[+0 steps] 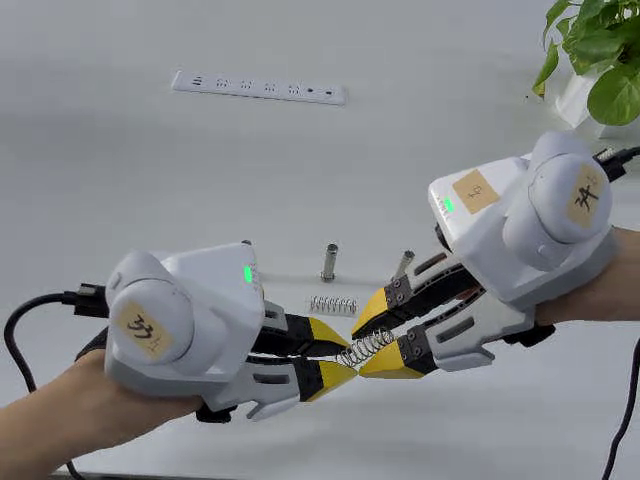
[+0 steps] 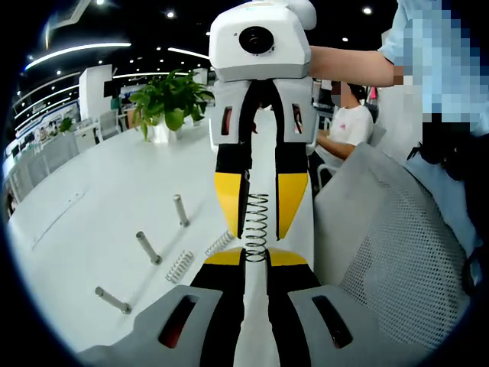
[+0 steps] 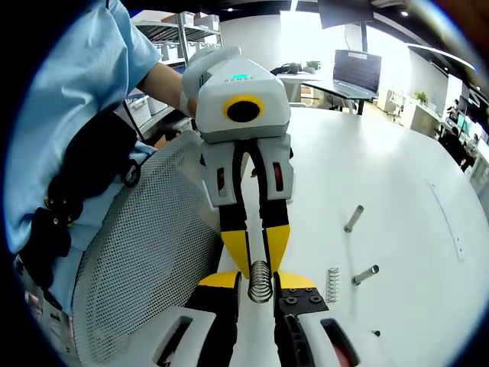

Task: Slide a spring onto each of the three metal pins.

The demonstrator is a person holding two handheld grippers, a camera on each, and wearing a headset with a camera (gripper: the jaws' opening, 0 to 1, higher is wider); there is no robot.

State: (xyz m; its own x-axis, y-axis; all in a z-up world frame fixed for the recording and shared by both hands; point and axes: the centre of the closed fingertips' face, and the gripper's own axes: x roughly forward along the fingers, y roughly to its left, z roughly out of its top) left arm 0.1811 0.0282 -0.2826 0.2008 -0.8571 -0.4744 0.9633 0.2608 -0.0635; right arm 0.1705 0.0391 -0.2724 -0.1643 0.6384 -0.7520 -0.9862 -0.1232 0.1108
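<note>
Three springs can be counted. One spring (image 1: 366,346) is off the white table (image 1: 150,180), bridging the tips of the two grippers, and two loose springs lie on the tabletop. In the left gripper view one loose spring (image 2: 180,265) lies near the middle pin and the other loose spring (image 2: 219,243) just beside the right gripper's yellow jaw. The left gripper (image 1: 350,356) has its jaws drawn narrow, nipping the near end of the raised spring. The right gripper (image 1: 360,350) meets it head-on, its jaws set to the spring's width and touching the coils on both sides. Three metal pins are on the table, apart from the grippers. In the left gripper view they run in a line: the nearest pin (image 2: 112,300), the middle pin (image 2: 148,247) and the farthest pin (image 2: 181,209). In the head view two of the pins stand beyond the jaws, with a loose spring on the table between them and the grippers. One power strip (image 1: 260,87) lies far back on the table, and one potted plant (image 1: 595,60) is at its right corner
</note>
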